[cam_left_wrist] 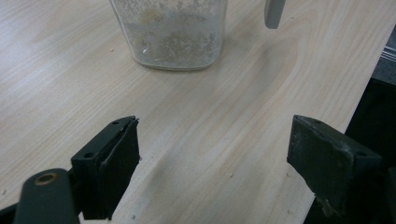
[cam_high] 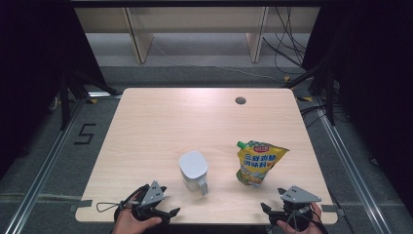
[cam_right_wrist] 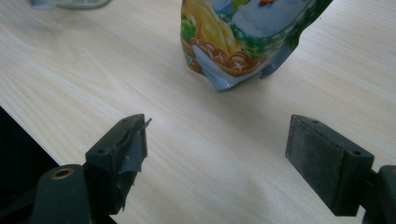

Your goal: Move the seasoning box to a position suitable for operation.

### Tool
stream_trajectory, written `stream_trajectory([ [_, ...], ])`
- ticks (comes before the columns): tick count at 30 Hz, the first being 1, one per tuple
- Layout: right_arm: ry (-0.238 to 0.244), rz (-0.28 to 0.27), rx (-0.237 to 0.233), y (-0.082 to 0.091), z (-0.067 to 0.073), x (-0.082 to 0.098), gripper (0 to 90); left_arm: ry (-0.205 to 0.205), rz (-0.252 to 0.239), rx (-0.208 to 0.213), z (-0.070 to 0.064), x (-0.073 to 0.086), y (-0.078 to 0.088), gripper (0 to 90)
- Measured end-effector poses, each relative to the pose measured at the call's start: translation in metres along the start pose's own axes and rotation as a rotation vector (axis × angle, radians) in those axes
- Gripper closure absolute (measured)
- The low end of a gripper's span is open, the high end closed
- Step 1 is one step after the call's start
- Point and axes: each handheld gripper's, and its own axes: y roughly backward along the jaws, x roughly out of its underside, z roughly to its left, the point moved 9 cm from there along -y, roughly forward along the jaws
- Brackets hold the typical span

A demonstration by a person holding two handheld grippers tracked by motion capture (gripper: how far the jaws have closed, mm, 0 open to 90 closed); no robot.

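A pale, cloudy plastic jug with a handle stands near the middle of the wooden table; its base fills the top of the left gripper view. To its right a yellow snack pouch stands upright, and its printed lower part is close ahead in the right gripper view. My left gripper rests at the table's front edge, left of the jug, jaws wide open over bare wood. Right of centre at the front edge sits my right gripper, open too, nothing between its jaws.
A round cable hole is set in the table's far side. Behind the table are wooden shelf legs and loose cables on the floor. A "5" is marked on the floor at the left.
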Motion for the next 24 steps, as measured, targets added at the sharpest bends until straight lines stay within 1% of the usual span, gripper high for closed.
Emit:
stream_trajectory([
  [1,0.020,-0.007,0.015,-0.001,-0.003,-0.001,21.5,-0.003,0.005,-0.003,0.000,0.000,0.000,16.3],
  [2,0.020,-0.007,0.015,-0.001,-0.003,-0.001,21.5,-0.003,0.005,-0.003,0.000,0.000,0.000,16.3],
  [3,0.002,0.005,0.003,-0.001,0.000,0.001,21.5,0.000,-0.005,-0.004,0.000,-0.001,0.000,16.3],
  [4,0.006,0.003,0.004,-0.001,-0.001,0.000,21.5,0.000,-0.005,-0.004,0.000,-0.001,0.000,16.3],
  [5,0.024,-0.010,0.019,-0.001,-0.003,-0.001,21.5,0.007,-0.011,0.004,-0.001,-0.001,0.001,16.4],
  [6,0.017,-0.003,0.006,-0.001,-0.001,0.000,21.3,-0.002,0.001,0.003,0.000,-0.001,0.000,16.3],
  [7,0.017,-0.003,0.006,-0.001,-0.001,0.000,21.3,-0.002,0.001,0.003,0.000,-0.001,0.000,16.3],
  [8,0.019,-0.002,0.002,-0.001,-0.001,0.000,21.3,0.009,-0.012,-0.003,-0.001,-0.002,0.000,16.3],
  [9,0.011,-0.001,0.010,0.000,-0.001,0.000,21.1,0.015,-0.004,-0.008,-0.001,-0.002,-0.001,16.4],
  [10,0.010,-0.002,0.008,0.000,0.000,0.000,21.1,0.027,-0.009,0.012,-0.004,-0.003,-0.001,16.6],
  [13,0.009,-0.002,0.005,0.000,0.000,0.000,20.9,0.036,-0.019,0.011,-0.006,-0.005,0.000,21.2],
  [14,0.009,-0.002,0.005,0.000,0.000,0.000,20.9,0.035,-0.021,0.009,-0.006,-0.006,-0.001,21.2],
  [15,0.012,0.006,-0.006,-0.001,0.001,0.000,20.9,0.038,-0.031,0.025,-0.010,-0.008,-0.002,24.0],
  [16,-0.011,0.012,-0.004,0.000,0.003,0.001,20.9,0.031,-0.030,0.024,-0.010,-0.009,-0.002,25.5],
  [17,-0.010,0.011,0.003,0.000,0.003,0.001,20.8,0.050,-0.047,0.038,-0.015,-0.012,-0.004,27.6],
  [18,0.017,0.002,0.006,-0.001,0.001,0.000,20.8,0.036,-0.041,0.034,-0.015,-0.014,-0.006,31.8],
  [19,0.023,0.005,0.002,-0.002,0.001,0.000,20.8,0.036,-0.053,0.041,-0.018,-0.017,-0.008,35.5],
  [20,0.011,0.010,-0.001,-0.002,0.002,0.001,20.7,0.036,-0.053,0.041,-0.018,-0.017,-0.008,37.5],
  [21,0.030,0.005,0.004,-0.003,0.001,0.001,20.7,0.033,-0.062,0.038,-0.020,-0.021,-0.012,41.1],
  [22,0.030,0.005,0.004,-0.003,0.001,0.001,20.7,0.024,-0.060,0.052,-0.023,-0.024,-0.013,41.1],
  [23,0.031,0.004,0.004,-0.003,0.001,0.000,20.8,0.035,-0.097,0.058,-0.029,-0.032,-0.018,44.3],
  [24,0.031,0.004,0.004,-0.003,0.001,0.000,20.7,0.035,-0.097,0.058,-0.029,-0.032,-0.018,46.6],
])
